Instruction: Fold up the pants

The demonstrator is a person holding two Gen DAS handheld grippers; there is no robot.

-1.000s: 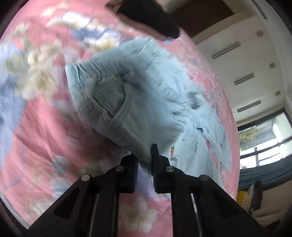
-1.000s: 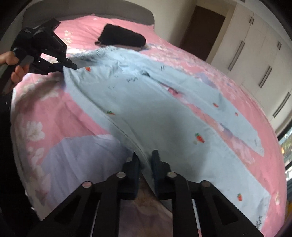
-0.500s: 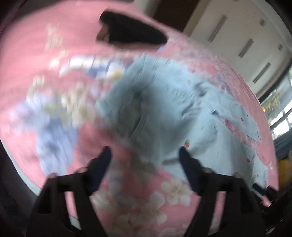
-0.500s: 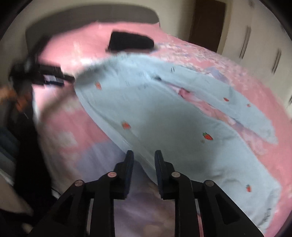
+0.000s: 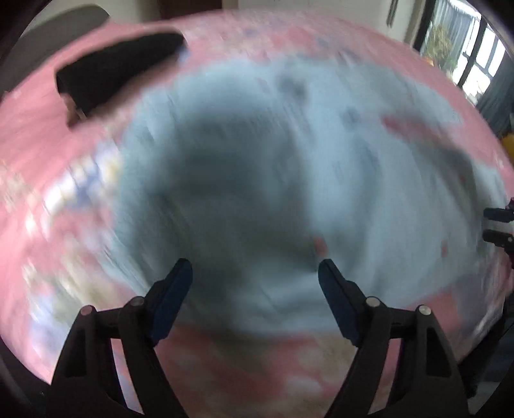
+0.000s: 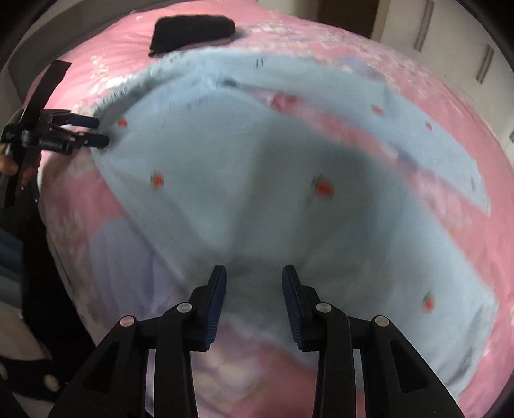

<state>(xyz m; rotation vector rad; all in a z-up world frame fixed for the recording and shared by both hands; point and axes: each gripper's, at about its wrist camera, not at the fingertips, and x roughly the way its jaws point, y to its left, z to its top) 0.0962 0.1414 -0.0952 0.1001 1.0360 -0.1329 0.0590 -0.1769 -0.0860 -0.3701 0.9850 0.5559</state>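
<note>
Light blue pants (image 6: 257,160) with small red prints lie spread flat on a pink floral bedspread (image 6: 449,112). My right gripper (image 6: 253,268) hovers over their near edge; its jaws are opening, and the cloth lies below the gap, unpinched. My left gripper (image 6: 101,131) sits at the waist end on the left, off the fabric. The left wrist view is badly blurred: the pants (image 5: 257,177) fill it, and the left gripper (image 5: 253,263) stands wide above them, its jaws closing slightly on nothing. The right gripper's fingertips (image 5: 494,222) show at the right edge.
A black folded garment (image 6: 192,30) lies on the bed beyond the pants, near the headboard, and shows again as the black garment (image 5: 119,70). Wardrobe doors (image 6: 482,58) stand at the far right, a window (image 5: 465,48) beyond the bed. A person's hand (image 6: 6,160) holds the left tool.
Both grippers have let go of the pants and opened. The lifted waist has dropped flat onto the bed. The left view has rolled and swung over the pants; the right gripper backed off slightly.
</note>
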